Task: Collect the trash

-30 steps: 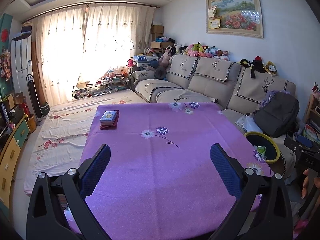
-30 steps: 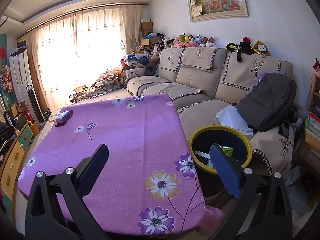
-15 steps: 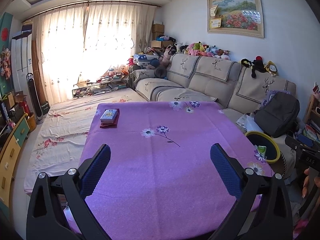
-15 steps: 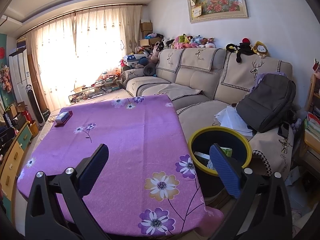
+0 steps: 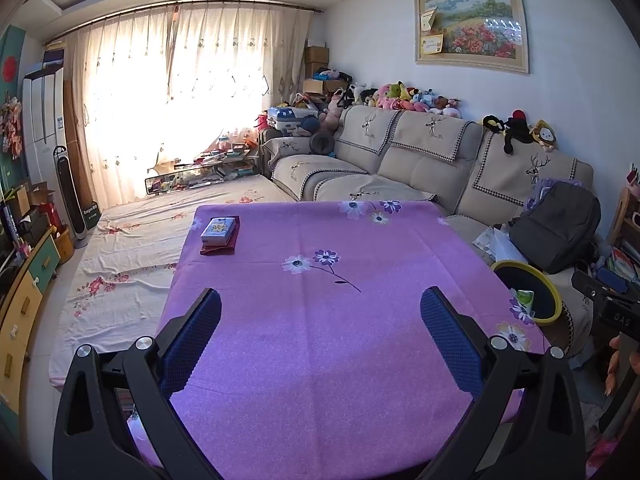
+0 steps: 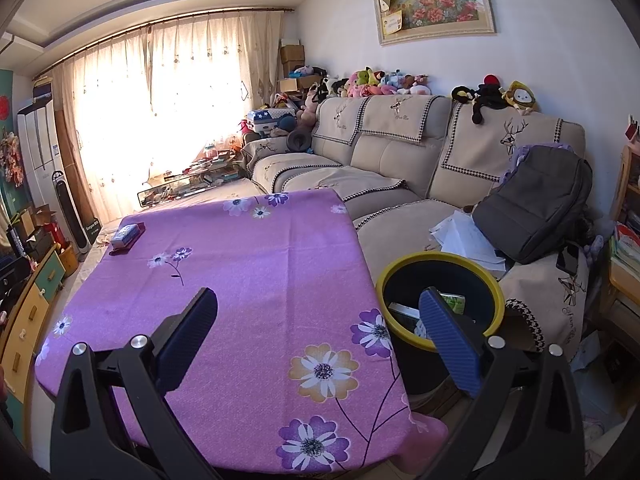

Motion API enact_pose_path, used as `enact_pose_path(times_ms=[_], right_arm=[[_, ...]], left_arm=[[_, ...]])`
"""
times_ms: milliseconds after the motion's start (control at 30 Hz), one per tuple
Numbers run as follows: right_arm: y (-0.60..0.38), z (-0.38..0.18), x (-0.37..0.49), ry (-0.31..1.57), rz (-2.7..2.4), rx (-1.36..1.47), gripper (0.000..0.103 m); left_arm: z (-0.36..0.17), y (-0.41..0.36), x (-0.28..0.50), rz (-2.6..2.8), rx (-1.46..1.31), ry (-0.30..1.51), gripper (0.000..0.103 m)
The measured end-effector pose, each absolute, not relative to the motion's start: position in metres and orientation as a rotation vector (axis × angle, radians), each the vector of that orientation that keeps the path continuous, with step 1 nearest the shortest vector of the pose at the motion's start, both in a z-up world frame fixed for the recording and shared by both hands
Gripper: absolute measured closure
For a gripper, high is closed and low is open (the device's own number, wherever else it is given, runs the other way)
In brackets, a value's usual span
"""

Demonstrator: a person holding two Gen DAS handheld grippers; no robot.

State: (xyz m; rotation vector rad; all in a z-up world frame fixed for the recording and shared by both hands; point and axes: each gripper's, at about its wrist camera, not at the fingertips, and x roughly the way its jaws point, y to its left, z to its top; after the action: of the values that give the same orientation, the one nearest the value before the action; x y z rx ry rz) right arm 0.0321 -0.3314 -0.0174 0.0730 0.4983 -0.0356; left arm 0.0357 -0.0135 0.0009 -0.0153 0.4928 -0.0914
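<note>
A black bin with a yellow rim (image 6: pixel 440 260) stands beside the table's right edge, with a green packet (image 6: pixel 454 302) and other wrappers inside. The same bin (image 5: pixel 544 316) shows at the right of the left wrist view, a green packet (image 5: pixel 525 300) in it. My left gripper (image 5: pixel 320 310) hangs open over the near part of the purple flowered tablecloth (image 5: pixel 320 340), holding nothing. My right gripper (image 6: pixel 318 310) is open too, near the table's right front corner, its right finger in front of the bin. A small blue box on a dark red pad (image 5: pixel 219 232) lies at the table's far left.
A beige sofa (image 6: pixel 384 160) runs behind the table and bin, with a grey backpack (image 6: pixel 532 200) and loose papers (image 6: pixel 464 236) on it. Soft toys line the sofa back. A drawer cabinet (image 5: pixel 24 292) stands at the left. A person's hand (image 5: pixel 618 364) shows at the right edge.
Both views have shifted only slightly; the grippers stay open and nothing on the table has moved.
</note>
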Motion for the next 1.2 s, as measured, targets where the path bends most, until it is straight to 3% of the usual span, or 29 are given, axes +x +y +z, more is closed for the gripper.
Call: enact_pose_path(times_ms=[1200], right_arm=[[-0.3309, -0.0274, 0.0353, 0.505, -0.031, 0.076, 0.007]], left_arm=[[-0.0022, -0.0195, 0.0393, -0.101, 0.001, 0.495, 0.005]])
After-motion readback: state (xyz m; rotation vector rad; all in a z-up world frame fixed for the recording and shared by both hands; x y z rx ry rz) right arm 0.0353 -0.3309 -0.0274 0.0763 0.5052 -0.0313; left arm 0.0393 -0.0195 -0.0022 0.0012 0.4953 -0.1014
